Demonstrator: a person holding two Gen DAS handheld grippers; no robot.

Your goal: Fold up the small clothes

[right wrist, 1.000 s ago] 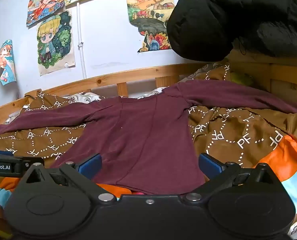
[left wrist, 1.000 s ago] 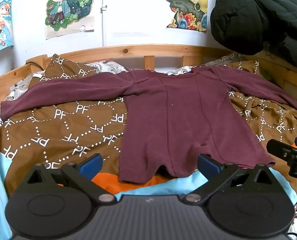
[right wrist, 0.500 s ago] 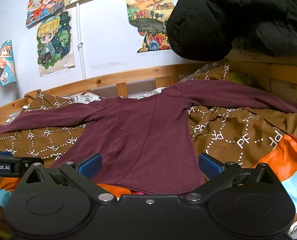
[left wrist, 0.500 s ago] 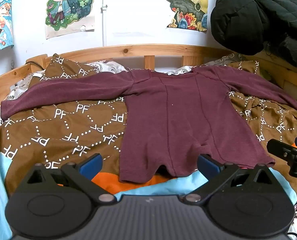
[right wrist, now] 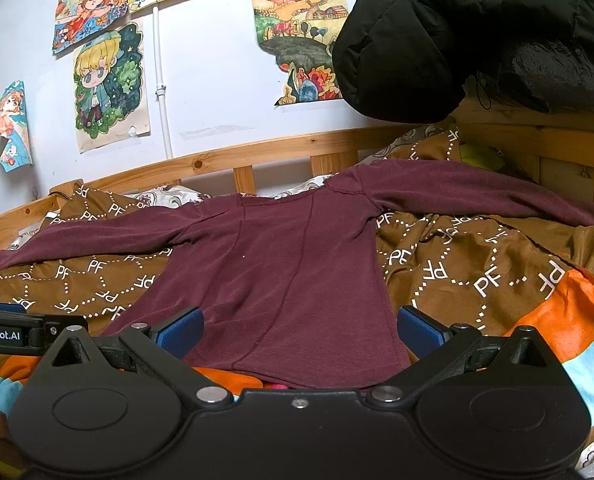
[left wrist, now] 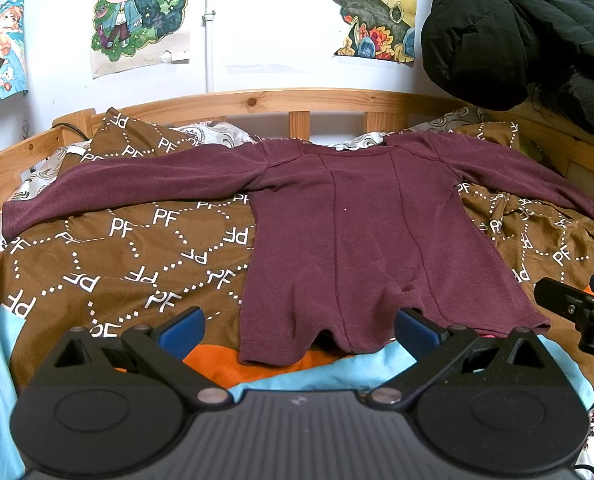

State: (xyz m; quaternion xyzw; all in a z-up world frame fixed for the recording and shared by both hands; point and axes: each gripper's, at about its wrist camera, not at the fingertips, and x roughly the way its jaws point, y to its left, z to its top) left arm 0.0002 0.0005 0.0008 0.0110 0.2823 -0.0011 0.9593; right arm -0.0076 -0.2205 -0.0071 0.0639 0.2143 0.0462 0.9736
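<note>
We see a maroon long-sleeved top (left wrist: 361, 240) lying flat on the brown patterned bedspread (left wrist: 137, 264), both sleeves stretched out sideways and its neck toward the wooden headboard (left wrist: 257, 100). Our left gripper (left wrist: 297, 330) hangs just before the hem, fingers spread wide and holding nothing — the blue pads (left wrist: 181, 330) sit either side of the hem's left part. Our right gripper (right wrist: 299, 330) is likewise spread, empty, at the hem's right part. A black padded jacket (right wrist: 457, 32) hangs at upper right, drawings (left wrist: 137, 12) on the wall.
</note>
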